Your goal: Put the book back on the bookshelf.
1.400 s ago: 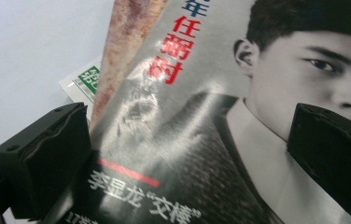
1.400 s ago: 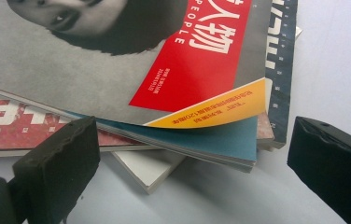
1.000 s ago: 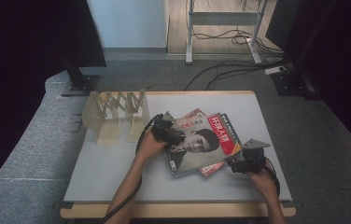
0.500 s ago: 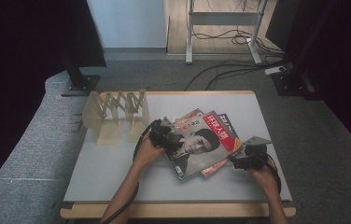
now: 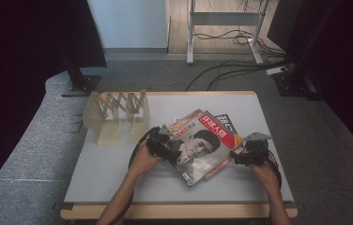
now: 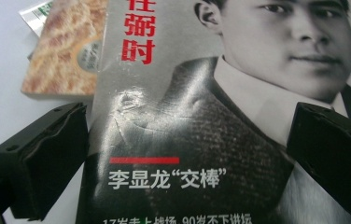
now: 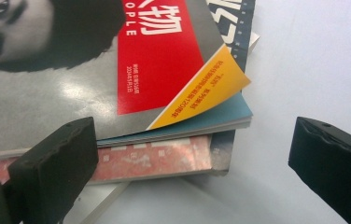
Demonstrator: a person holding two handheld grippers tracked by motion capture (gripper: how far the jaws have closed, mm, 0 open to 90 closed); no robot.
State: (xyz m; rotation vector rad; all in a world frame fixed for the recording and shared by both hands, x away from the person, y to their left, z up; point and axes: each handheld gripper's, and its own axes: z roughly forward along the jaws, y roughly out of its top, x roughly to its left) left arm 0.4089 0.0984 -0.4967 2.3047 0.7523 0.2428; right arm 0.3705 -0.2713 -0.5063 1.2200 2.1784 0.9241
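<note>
A stack of magazines lies in the middle of the white table [image 5: 113, 180]. The top magazine [image 5: 198, 147] has a grey cover with a man's portrait and a red title block. My left gripper [image 5: 162, 144] is at its left edge; in the left gripper view it [image 6: 187, 163] is open, jaws wide apart over the cover [image 6: 201, 116]. A bread-patterned magazine [image 6: 61, 51] pokes out beneath. My right gripper [image 5: 241, 154] is at the stack's right corner; in the right gripper view it [image 7: 197, 168] is open, with the curled yellow cover corner [image 7: 201, 95] ahead of the gap.
A pale accordion-style rack [image 5: 116, 115] stands at the table's back left. A dark magazine [image 5: 225, 122] sticks out at the far side of the stack. Bare tabletop lies in front of the stack and to its right. Cables and stands sit on the floor beyond.
My left gripper has slid a little nearer and leftward along the top magazine's edge. The right gripper has barely shifted. Both jaws stay open.
</note>
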